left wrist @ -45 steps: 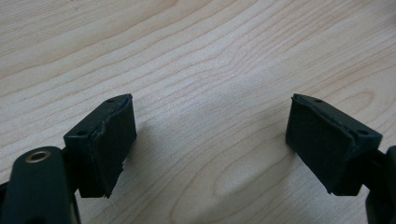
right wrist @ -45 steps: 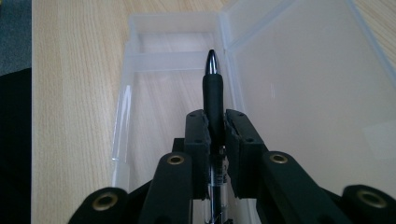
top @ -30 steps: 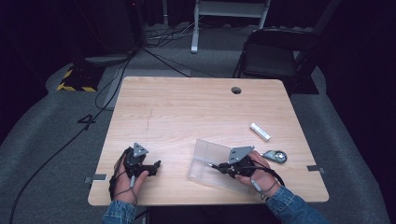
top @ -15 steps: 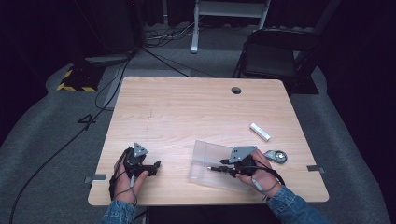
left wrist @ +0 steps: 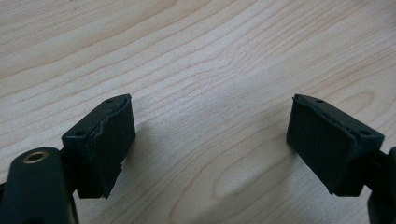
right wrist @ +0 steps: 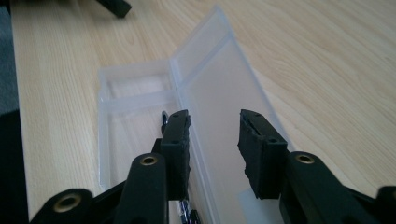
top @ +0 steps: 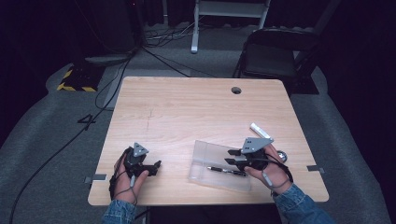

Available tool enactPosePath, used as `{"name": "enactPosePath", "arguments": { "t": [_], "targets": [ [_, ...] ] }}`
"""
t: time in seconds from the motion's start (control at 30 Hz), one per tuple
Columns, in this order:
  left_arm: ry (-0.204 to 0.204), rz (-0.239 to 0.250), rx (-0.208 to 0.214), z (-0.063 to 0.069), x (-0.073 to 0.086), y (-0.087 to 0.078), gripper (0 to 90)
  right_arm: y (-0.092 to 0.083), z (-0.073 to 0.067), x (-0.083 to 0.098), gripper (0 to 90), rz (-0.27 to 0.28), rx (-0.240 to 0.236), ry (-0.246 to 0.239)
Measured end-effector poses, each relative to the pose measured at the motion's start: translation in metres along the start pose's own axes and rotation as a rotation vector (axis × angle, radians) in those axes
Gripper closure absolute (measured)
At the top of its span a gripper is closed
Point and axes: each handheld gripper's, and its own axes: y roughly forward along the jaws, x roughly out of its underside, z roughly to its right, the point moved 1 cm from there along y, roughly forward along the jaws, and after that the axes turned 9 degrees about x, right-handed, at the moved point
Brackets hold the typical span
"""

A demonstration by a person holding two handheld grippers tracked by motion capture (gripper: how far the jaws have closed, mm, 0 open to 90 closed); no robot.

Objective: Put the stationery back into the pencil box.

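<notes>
Your right tool (top: 232, 157) is hovering over the clear case (top: 205, 156), jaws just opening and empty; the pen (top: 227, 171) is lying inside it. Your left tool (top: 156, 165) is resting spread wide on the counter (top: 187, 112).

Table (top: 196, 112) lit bright from above, surroundings nearly black. High view soft. Gripper views sharp, soft shadows under the jaws.

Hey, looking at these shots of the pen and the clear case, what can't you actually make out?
- Black pen in the clear plastic case: mostly hidden behind the right gripper's fingers in the right gripper view.
- Small round silver object: partly covered by the right hand in the high view, too small to identify.
- White cylinder: too small to identify.
</notes>
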Motion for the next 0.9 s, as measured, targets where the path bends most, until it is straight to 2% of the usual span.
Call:
{"name": "enactPosePath", "arguments": {
  "t": [0.07,0.1,0.43,0.57,0.63,0.9],
  "targets": [
    [-0.001,0.0,0.001,0.0,0.0,0.0,15.7,-0.009,0.007,-0.002,62.7,0.018,0.005,0.037],
    [0.0,-0.002,0.001,0.0,0.0,0.0,15.6,-0.014,0.012,-0.002,62.0,0.022,0.026,0.049],
    [0.007,-0.006,0.0,0.0,-0.001,0.001,14.5,-0.044,0.043,0.007,58.5,0.034,0.126,0.143],
    [0.005,-0.008,0.006,0.0,-0.002,0.002,14.1,-0.052,0.054,0.013,54.6,0.013,0.162,0.168],
    [0.006,-0.007,0.006,0.0,-0.002,0.002,14.0,-0.054,0.056,0.015,53.6,0.004,0.164,0.177],
    [0.005,-0.006,0.007,0.0,-0.003,0.003,14.0,-0.062,0.071,0.029,46.6,-0.072,0.215,0.207]
  ]
}}
